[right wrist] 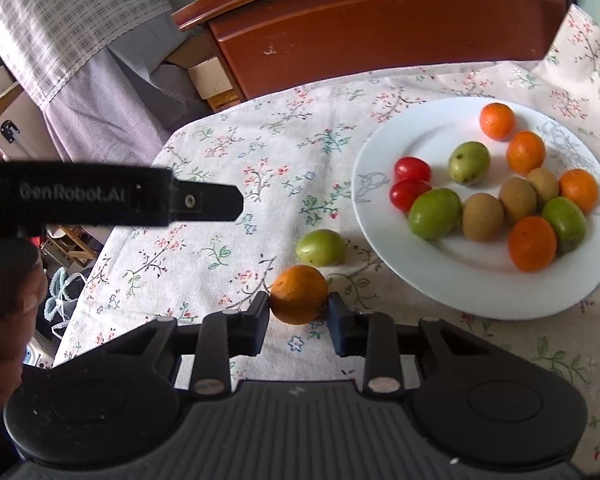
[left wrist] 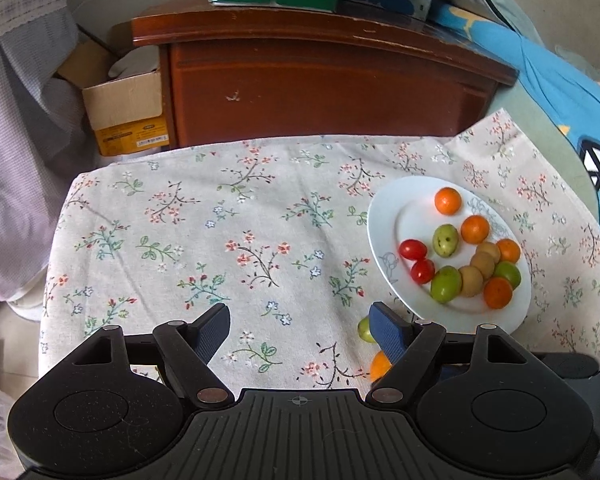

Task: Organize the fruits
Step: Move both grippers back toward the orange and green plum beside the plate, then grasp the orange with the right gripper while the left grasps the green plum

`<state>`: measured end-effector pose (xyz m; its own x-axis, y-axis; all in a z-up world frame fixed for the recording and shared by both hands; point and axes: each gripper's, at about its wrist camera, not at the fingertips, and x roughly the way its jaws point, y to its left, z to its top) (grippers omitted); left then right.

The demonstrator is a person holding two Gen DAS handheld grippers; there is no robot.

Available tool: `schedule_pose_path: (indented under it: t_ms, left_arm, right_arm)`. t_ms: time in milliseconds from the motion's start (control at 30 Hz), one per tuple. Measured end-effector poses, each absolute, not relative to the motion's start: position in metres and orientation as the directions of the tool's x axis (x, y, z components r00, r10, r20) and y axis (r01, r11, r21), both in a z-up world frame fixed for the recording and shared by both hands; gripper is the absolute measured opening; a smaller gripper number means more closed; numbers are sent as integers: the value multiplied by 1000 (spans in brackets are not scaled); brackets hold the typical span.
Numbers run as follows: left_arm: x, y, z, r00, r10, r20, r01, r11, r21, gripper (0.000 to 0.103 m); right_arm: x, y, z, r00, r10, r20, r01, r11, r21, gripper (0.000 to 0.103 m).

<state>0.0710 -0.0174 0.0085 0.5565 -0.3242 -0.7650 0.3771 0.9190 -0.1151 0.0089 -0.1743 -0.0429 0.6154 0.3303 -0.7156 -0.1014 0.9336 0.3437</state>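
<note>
A white plate (right wrist: 452, 280) on the floral cloth holds several small oranges, green fruits, brown fruits and two red tomatoes; it also shows in the left wrist view (left wrist: 384, 216). A loose green fruit (right wrist: 321, 248) lies on the cloth just left of the plate. My right gripper (right wrist: 298, 310) is shut on a small orange (right wrist: 299, 294) near the cloth, in front of the green fruit. My left gripper (left wrist: 300, 320) is open and empty above the cloth, left of the plate; the green fruit (left wrist: 364, 330) and the orange (left wrist: 380, 365) peek out behind its right finger.
A brown wooden cabinet (left wrist: 320, 88) stands behind the table, with green and blue boxes on top. A cardboard box (left wrist: 126, 112) and hanging fabric are at the left. The cloth's left edge (left wrist: 56, 240) drops off. The left gripper's body (right wrist: 112, 200) crosses the right wrist view.
</note>
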Motion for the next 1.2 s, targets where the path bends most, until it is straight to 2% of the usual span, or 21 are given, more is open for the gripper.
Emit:
schedule_pose_path:
  t_ms: [233, 400, 600, 667, 767, 1000, 1200]
  left_arm:
    - [64, -36, -4, 547, -344, -763, 450, 889, -78, 77]
    - [59, -50, -16, 544, -357, -760, 490, 870, -57, 74]
    - [58, -65, -26, 538, -386, -749, 534, 844, -51, 61]
    - [58, -68, -29, 531, -391, -752, 546, 837, -49, 51]
    - [59, -72, -35, 520, -388, -760, 550, 833, -49, 43]
    - [60, -77, -39, 525, -405, -748, 565, 824, -49, 29]
    - [58, -77, -38, 533, -405, -743, 560, 827, -49, 27]
  right_arm:
    - [-7, -193, -31, 636, 266, -725, -29, 946, 322, 31]
    - [-16, -213, -29, 640, 259, -724, 26, 934, 357, 31]
    - [-19, -224, -30, 640, 254, -725, 49, 929, 368, 31]
    - [-20, -225, -30, 641, 251, -725, 55, 927, 371, 31]
    - [-20, -227, -29, 643, 251, -723, 61, 925, 375, 31]
    - [-18, -229, -32, 635, 257, -729, 76, 918, 390, 31]
    - [-17, -229, -32, 633, 257, -730, 80, 916, 392, 31]
